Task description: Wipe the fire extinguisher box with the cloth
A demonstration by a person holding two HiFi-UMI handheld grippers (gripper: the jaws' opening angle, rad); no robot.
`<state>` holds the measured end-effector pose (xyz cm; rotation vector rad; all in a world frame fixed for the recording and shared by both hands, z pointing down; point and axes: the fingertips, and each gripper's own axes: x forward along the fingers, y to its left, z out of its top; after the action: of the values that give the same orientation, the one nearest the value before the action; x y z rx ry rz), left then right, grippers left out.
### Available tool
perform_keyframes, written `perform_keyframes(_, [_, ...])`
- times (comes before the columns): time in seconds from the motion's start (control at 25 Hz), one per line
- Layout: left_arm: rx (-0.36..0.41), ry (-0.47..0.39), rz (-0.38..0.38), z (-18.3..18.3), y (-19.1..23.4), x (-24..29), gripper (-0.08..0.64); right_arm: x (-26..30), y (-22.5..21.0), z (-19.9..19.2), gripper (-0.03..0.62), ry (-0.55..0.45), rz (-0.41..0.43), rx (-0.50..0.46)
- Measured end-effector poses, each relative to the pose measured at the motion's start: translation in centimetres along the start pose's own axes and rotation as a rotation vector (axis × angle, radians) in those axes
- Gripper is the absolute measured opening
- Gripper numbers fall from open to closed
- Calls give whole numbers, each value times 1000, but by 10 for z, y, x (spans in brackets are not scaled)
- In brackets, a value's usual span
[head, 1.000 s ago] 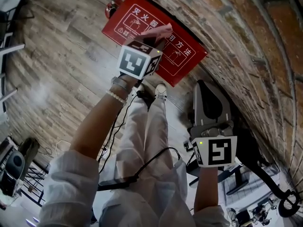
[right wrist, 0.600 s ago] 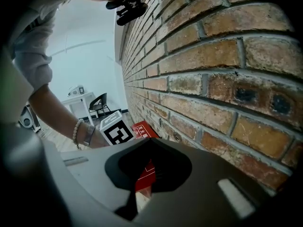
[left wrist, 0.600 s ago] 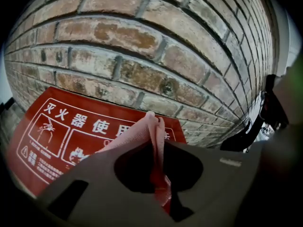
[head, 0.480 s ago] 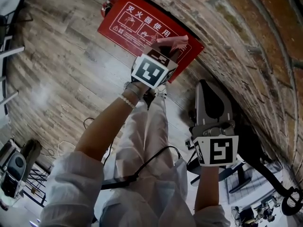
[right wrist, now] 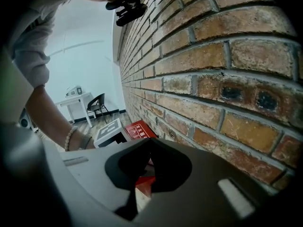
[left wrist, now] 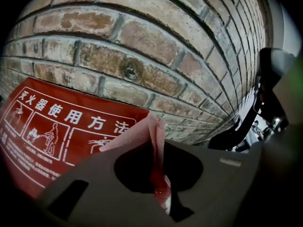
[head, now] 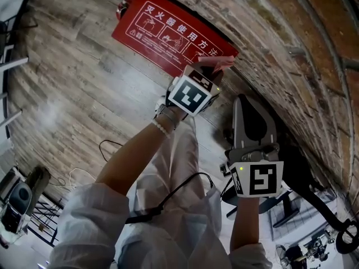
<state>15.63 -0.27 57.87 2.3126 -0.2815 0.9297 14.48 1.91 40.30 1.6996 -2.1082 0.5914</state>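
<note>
Shift: left gripper (head: 212, 70) has travelled along the fire extinguisher box (head: 162, 31) from its middle to its right end; right gripper (head: 247, 101) has kept its place.
Left jaws: closed tight on the cloth (left wrist: 144, 137), a pink fold pinched between them and standing up past the tips.
Contact: cloth pressed on the red top face of the box, at the corner nearest the brick wall (left wrist: 142, 41).
Ahead and left of the left jaws: the rest of the box, lid up, with white characters and instruction pictures; its long side runs along the foot of the wall.
Just behind the left jaws: marker cube (head: 193, 94), one black-and-white face toward the head camera.
Behind the cube: wrist (head: 164, 126) with a bead bracelet.
Right jaws: tips together, nothing held; the red box shows through the opening behind the tips.
Right gripper place: well back from the left one, pointed at the wall, apart from the box.
Left of both grippers: wood-plank floor (head: 67, 83).
Behind both grippers: black cable (head: 176, 192) looping over the person's lap.
</note>
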Motion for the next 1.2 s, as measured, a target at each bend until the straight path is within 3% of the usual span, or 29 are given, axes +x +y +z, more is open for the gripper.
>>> perform_keyframes(0.36, [-12, -5, -16, -5, -16, 8, 10, -5, -3, -3, 8, 1, -10, 0])
perform_keyframes(0.6, [-95, -65, -21, 2, -12, -13, 11, -8, 4, -1, 8, 10, 0, -17])
perform_keyframes(0.92, [-190, -213, 70, 14, 21, -94, 9, -4, 25, 6, 8, 22, 40, -44])
perform_keyframes(1.2, [-253, -298, 186, 11, 83, -174, 9, 11, 47, 11, 8, 27, 85, -59])
